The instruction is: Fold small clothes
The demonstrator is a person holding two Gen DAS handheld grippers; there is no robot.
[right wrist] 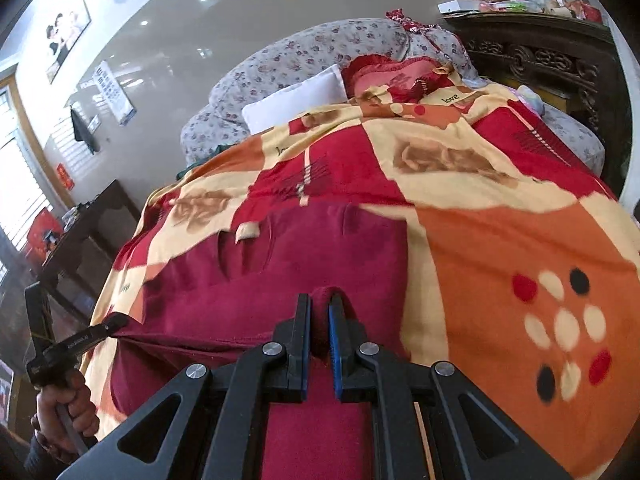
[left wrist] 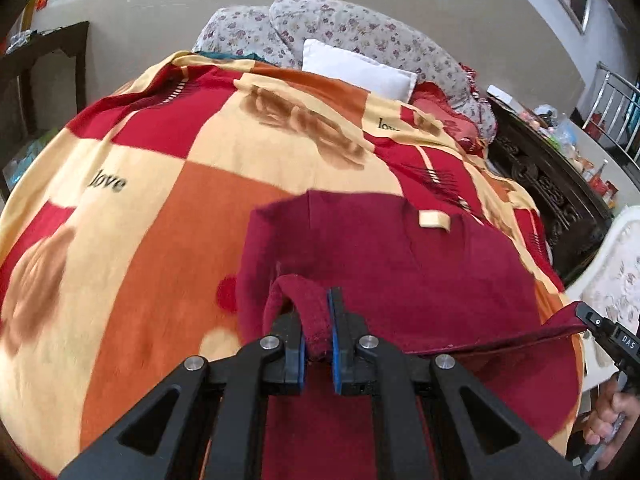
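- A patchwork blanket [left wrist: 168,208] in red, orange and cream covers a bed; grey wall behind, dark carved cabinet [left wrist: 548,184] beside it
- Left gripper [left wrist: 318,320] and right gripper [right wrist: 320,320] angle downward, each clamped on a near corner of the maroon garment [left wrist: 380,264] spread on the blanket
- White pillow [left wrist: 360,68] and floral bedding [left wrist: 360,24] lie beyond, well apart

Maroon garment [left wrist: 400,272] on patterned bed blanket [left wrist: 192,216]

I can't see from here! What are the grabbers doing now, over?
Left gripper and right gripper shut on red garment, near edge pinched. Garment on blanket. Nothing in the way.
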